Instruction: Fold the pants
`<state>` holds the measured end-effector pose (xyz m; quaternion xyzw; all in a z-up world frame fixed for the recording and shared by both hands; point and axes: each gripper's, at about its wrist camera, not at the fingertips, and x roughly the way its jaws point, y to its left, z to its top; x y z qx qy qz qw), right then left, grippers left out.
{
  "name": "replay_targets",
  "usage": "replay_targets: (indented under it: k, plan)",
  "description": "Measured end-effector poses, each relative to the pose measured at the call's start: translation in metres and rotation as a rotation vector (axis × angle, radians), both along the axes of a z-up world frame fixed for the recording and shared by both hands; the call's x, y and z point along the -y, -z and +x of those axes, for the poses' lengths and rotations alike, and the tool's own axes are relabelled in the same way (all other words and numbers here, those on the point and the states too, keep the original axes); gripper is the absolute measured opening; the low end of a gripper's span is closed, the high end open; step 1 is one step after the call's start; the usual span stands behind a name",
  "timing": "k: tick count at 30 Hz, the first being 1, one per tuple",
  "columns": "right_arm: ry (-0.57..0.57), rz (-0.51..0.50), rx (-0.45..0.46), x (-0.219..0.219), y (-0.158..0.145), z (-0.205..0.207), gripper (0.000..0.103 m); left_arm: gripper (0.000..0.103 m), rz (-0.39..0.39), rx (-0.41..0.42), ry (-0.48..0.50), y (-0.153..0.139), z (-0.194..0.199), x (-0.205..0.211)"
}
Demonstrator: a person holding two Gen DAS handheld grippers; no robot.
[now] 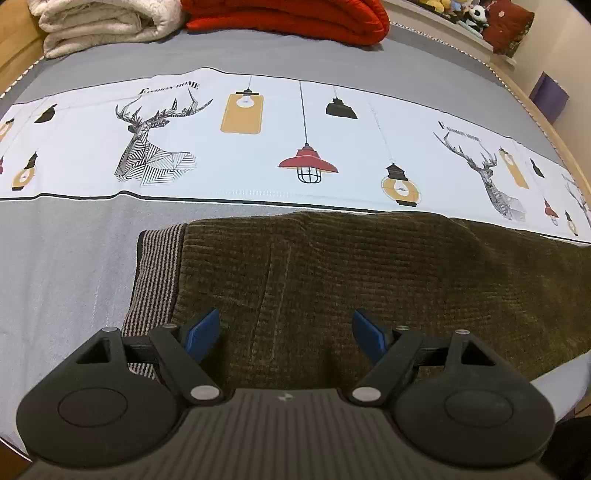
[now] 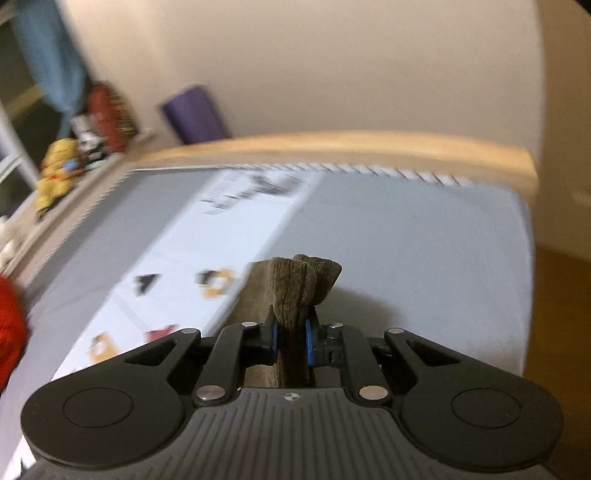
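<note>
While the pants lay flat across the near edge of the bed, I held my left gripper just above the olive fabric with its blue pads spread wide and nothing between them. Its striped waistband sat towards the bed's left side, just beside my left pad, and the legs ran off towards the right side. I judged that position deliberate: the spread gripper stood ready to pin or take the waist end as an anchor for the fold.

My right gripper was pressed together on a bunched piece of the same ribbed cloth, which stood up in folds between the blue pads. I took this to be the leg end, though the blur in that view prevented confirmation. The blur suggested that hand was in motion, probably carrying the leg end across.

A folded cream blanket and a red quilt sat at the far edge of the bed, well apart from the work. The printed band of the bedcover lay just beyond the pants.

Risk noted: a bunched pinch may lay the fold down creased.
</note>
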<state>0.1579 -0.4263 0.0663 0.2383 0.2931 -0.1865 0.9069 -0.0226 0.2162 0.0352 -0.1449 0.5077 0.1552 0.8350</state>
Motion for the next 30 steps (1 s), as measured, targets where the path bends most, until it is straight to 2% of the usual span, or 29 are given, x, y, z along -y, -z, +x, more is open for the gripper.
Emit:
replay_targets:
  k: [2,4,6,8,13,15,18,20,22,24,25,26,27,29,30]
  plan:
    - [-0.057,-0.032,0.034,-0.017,-0.008,-0.009,0.014,0.083,0.001,-0.001,0.000,0.000,-0.002,-0.001]
    - [-0.093,-0.061,0.034,-0.027,-0.003,-0.018,0.013,0.083,0.002,-0.002,-0.001,0.000,-0.004,-0.002]
    - [-0.063,-0.050,-0.032,-0.025,0.007,-0.020,0.013,0.083,0.005,-0.002,-0.003,0.000,-0.005,-0.002]
    - [-0.004,-0.019,-0.050,-0.020,0.010,-0.020,0.013,0.083,0.010,-0.002,0.001,0.000,-0.006,-0.002]
    - [0.000,-0.113,-0.020,-0.043,0.000,-0.018,0.012,0.083,0.012,-0.001,-0.011,-0.001,-0.008,-0.003]
    - [-0.058,-0.184,0.027,-0.072,-0.010,-0.023,0.012,0.083,0.014,-0.003,-0.009,0.000,-0.009,-0.002]
    - [-0.268,-0.386,0.171,-0.144,-0.029,-0.040,0.012,0.083,0.019,-0.005,-0.007,0.000,-0.010,-0.001]
    - [-0.452,-0.499,0.294,-0.197,-0.037,-0.061,0.012,0.083,0.019,-0.006,-0.010,0.001,-0.010,-0.002]
    - [-0.648,-0.570,0.386,-0.246,-0.034,-0.088,0.012,0.083,0.020,-0.012,-0.016,0.002,-0.011,-0.003]
    - [-0.842,-0.615,0.420,-0.289,-0.021,-0.114,0.013,0.083,0.018,-0.012,-0.014,0.002,-0.011,-0.004]
    - [-0.952,-0.620,0.404,-0.309,-0.010,-0.126,0.014,0.083,0.018,-0.012,-0.012,0.002,-0.010,-0.003]
    - [-1.077,-0.613,0.346,-0.327,0.004,-0.134,0.021,0.083,0.019,-0.013,-0.011,0.003,-0.010,-0.003]
    - [-1.212,-0.604,0.251,-0.346,0.022,-0.141,0.025,0.083,0.020,-0.015,-0.009,0.003,-0.009,-0.003]
    - [-1.479,-0.595,0.048,-0.372,0.063,-0.159,0.025,0.083,0.015,-0.017,-0.015,0.004,-0.009,-0.004]
    - [-1.588,-0.619,-0.004,-0.381,0.077,-0.171,0.025,0.083,0.012,-0.017,-0.017,0.004,-0.009,-0.003]
